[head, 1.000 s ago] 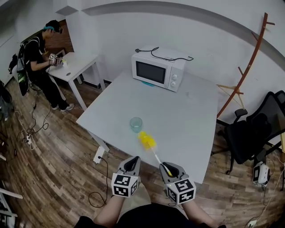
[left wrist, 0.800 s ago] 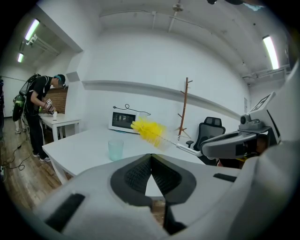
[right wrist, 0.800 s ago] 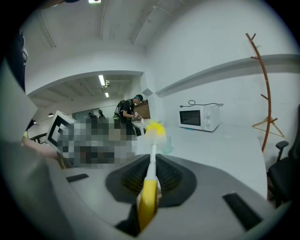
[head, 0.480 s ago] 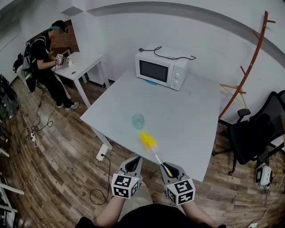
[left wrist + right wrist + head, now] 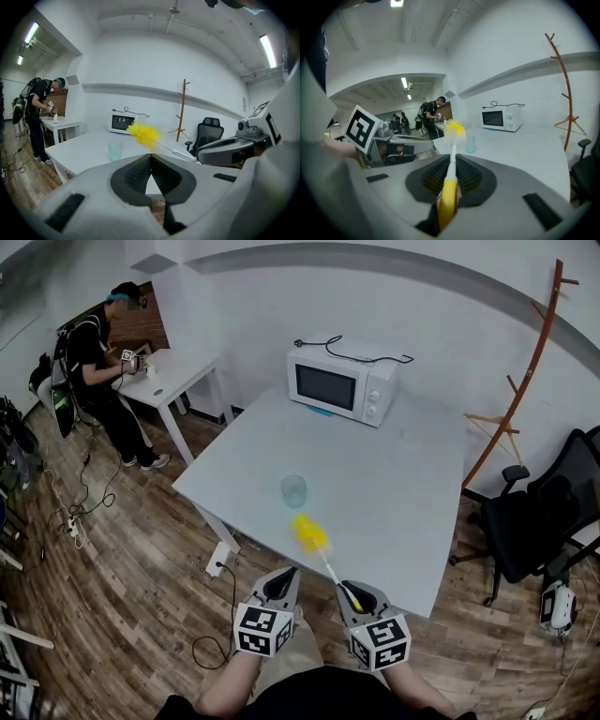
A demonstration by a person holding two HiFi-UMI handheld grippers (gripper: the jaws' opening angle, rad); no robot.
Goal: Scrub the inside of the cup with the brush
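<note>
my left tongs [image 5: 279, 577] are clenched on nothing; i'd open them to steady the cup [image 5: 293, 490] by the counter's [image 5: 412, 484] near-left edge. the brush [image 5: 309, 533] hangs just short of it, its handle gripped in my right tongs [image 5: 351, 592]; i'd lower the bristles straight in.

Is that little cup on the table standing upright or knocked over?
Upright: the cup stands on its base on the table, rim on top.
</note>
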